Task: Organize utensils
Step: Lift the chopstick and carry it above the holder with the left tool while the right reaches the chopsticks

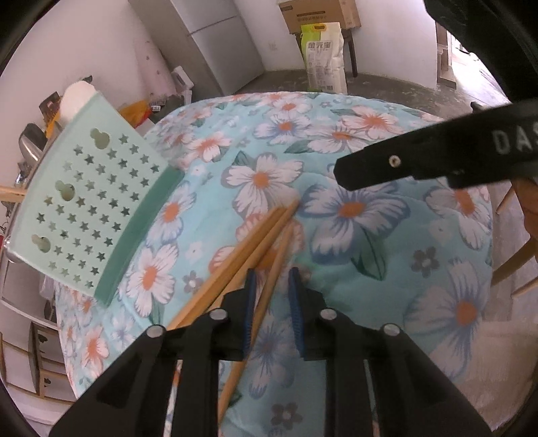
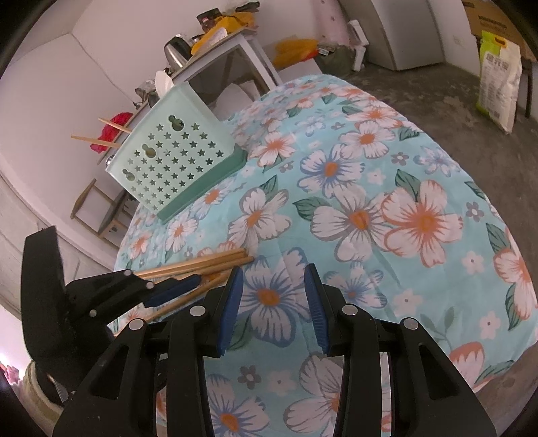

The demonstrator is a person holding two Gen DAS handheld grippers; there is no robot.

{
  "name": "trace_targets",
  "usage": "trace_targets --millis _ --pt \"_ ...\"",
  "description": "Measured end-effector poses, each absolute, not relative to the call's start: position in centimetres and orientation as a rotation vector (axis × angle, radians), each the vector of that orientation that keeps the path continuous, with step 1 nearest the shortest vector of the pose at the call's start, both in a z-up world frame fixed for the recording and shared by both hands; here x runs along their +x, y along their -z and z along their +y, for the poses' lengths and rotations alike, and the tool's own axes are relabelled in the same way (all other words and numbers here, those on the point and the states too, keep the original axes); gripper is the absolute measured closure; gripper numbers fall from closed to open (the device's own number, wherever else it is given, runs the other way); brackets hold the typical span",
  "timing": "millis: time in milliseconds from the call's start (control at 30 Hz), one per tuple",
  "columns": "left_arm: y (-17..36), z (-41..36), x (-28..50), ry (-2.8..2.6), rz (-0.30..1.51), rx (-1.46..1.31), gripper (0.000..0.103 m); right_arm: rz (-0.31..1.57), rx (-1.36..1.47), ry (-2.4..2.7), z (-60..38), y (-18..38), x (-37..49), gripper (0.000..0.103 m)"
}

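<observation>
Surveying the room: a grey floor, pale walls, a grey fridge (image 1: 215,43), a cardboard box (image 1: 319,13) and a printed sack (image 2: 497,84) are seen behind the table; a cluttered white shelf (image 2: 235,47) with a kettle (image 2: 176,50) stands beyond the holder.
Surface: a table is covered by a soft, quilted floral cloth (image 2: 386,161); some give and creasing under a pressed fingertip is to be expected.
Holder: a mint-green perforated utensil holder (image 2: 168,161) is set near the table's far left edge, tilted in both views; two chopstick ends (image 2: 97,139) are seen sticking out of its far side.
Chopsticks: three loose wooden chopsticks (image 1: 248,248) are laid on the cloth, well apart from the holder, tips fanned close together.
Handling: they are judged light, stiff, thin and rather smooth; rolling or pivoting in a pinch is likely, so a hold near mid-length, square across the shaft, is advised.
Left gripper (image 1: 272,285): the jaws are drawn narrow around one chopstick, which passes between the blue pads (image 1: 296,302); whether it is actually pinched cannot be told.
Right gripper (image 2: 274,306): the jaws are held partly apart over bare cloth, with nothing between them.
</observation>
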State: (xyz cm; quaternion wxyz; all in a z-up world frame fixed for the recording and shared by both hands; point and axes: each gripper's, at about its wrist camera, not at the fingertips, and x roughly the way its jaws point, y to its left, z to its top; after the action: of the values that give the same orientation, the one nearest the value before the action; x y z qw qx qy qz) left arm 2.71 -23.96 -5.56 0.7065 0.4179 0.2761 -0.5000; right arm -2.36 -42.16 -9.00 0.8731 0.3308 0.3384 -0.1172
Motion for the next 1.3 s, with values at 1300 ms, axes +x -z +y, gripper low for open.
trace_targets --millis 1300 --pt "-8.8 -8.3 10.8 0.743 0.352 0.114 0.097 0.819 0.828 0.014 -34.3 10.0 3.9 0.065"
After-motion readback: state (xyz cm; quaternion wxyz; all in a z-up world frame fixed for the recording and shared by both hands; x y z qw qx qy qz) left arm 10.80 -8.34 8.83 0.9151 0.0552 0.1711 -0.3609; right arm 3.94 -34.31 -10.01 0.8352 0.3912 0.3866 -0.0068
